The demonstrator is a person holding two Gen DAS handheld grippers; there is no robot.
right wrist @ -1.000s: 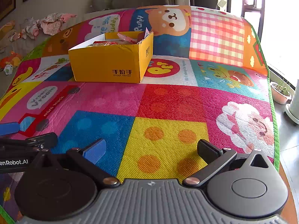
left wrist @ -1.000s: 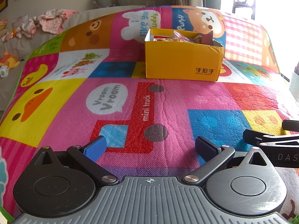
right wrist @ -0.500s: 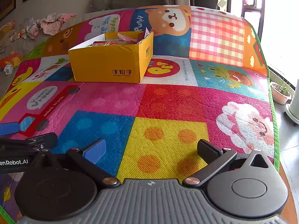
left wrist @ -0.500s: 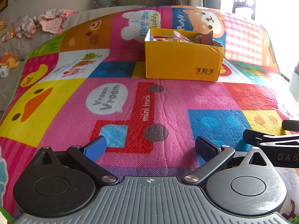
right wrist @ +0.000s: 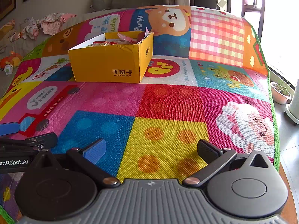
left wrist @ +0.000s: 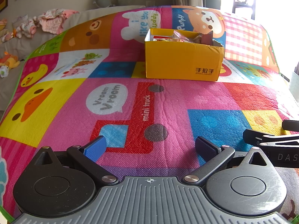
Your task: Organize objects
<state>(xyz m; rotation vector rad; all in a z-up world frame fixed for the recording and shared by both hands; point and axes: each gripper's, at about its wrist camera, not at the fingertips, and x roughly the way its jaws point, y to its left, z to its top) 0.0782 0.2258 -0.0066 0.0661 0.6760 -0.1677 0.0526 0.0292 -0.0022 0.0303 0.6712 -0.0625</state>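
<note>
A yellow cardboard box (left wrist: pixel 184 60) stands on the colourful play mat (left wrist: pixel 115 97), far ahead of both grippers; it also shows in the right wrist view (right wrist: pixel 110 63). Several snack packets (left wrist: pixel 179 36) lie inside it, also visible in the right wrist view (right wrist: pixel 119 40). My left gripper (left wrist: pixel 150 146) is open and empty, low over the mat's near part. My right gripper (right wrist: pixel 151 149) is open and empty, low over a yellow square. Each gripper shows at the edge of the other's view, the right one (left wrist: pixel 271 140) and the left one (right wrist: pixel 28 141).
The mat's green right edge (right wrist: pixel 274 112) borders the floor, where a potted plant (right wrist: pixel 281 91) stands. Crumpled clothes (left wrist: pixel 50 20) and a plush toy (left wrist: pixel 9 59) lie on a grey surface to the far left. A bright window is at the right.
</note>
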